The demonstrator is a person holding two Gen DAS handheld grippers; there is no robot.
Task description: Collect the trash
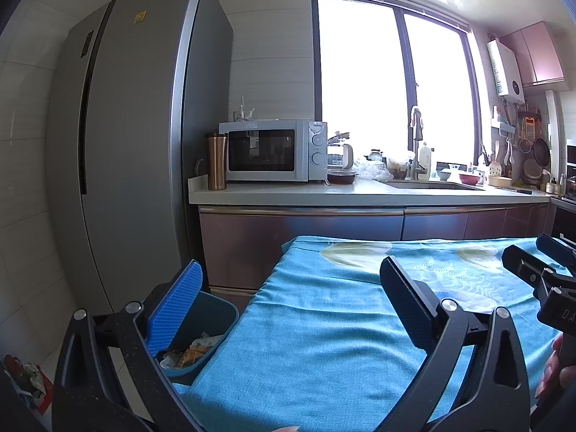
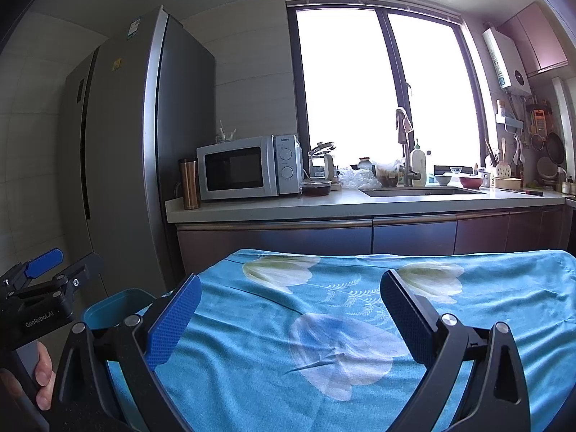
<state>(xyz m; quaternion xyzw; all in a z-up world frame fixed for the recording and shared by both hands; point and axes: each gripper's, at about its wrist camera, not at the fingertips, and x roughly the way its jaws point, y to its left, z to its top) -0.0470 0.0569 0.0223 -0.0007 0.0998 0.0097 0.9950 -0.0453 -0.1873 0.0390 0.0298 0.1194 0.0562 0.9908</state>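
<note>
**Spotter:** What do your fingers look like right now?

**Operator:** My left gripper (image 1: pixel 291 295) has its fingers spread wide with nothing between them; my right gripper (image 2: pixel 289 307) is the same, wide apart and holding nothing; both hang over the tabletop, which is draped in a blue floral cloth (image 2: pixel 324 342).

**Spotter:** And the trash?

**Operator:** In the left wrist view I see a teal trash bin (image 1: pixel 216 318) on the floor, just beside the left edge of the tabletop; crumpled wrappers (image 1: pixel 189 354), orange and white, lie inside it; my left blue finger pad (image 1: pixel 176 309) overlaps the bin in that view; I cannot tell whether it touches. More crumpled litter (image 1: pixel 28 381) sits at the far lower left, too blurred to name.

**Spotter:** Anything on the cloth?

**Operator:** Only the printed white flowers, as far as I can see.

**Spotter:** Background?

**Operator:** A grey refrigerator (image 2: pixel 136 144) at left; a white microwave (image 2: pixel 248 167) on the kitchen counter with a copper tumbler (image 2: pixel 189 183) just beside it; a sink (image 2: pixel 421 190) under the bright window (image 2: pixel 381 90).
</note>
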